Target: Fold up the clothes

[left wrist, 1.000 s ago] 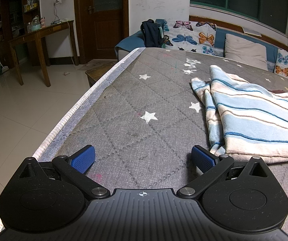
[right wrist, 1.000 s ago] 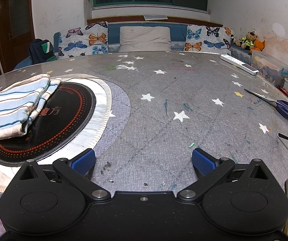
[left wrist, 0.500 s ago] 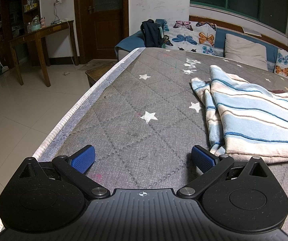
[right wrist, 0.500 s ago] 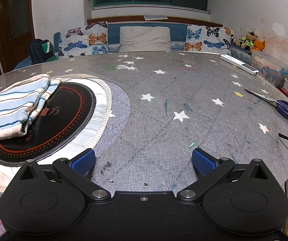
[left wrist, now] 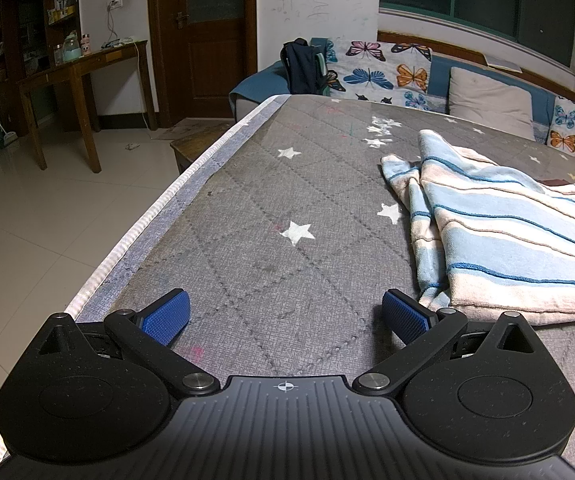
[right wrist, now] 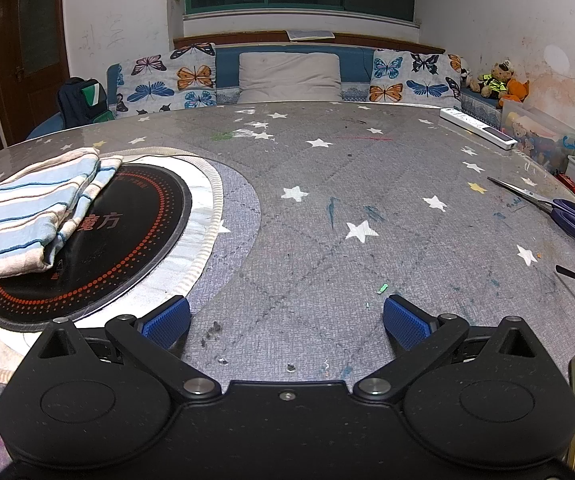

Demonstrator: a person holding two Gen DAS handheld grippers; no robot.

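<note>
Meanwhile, my spread, empty left gripper [left wrist: 283, 314] sits nearer the striped cloth [left wrist: 507, 232] at two o'clock; my right gripper [right wrist: 285, 320] gapes too.

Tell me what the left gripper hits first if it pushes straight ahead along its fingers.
Probably nothing soon: ahead of the open left gripper lies only bare star-print table cover. The striped cloth sits just right of that line, near the right fingertip, though depth is uncertain.
</note>
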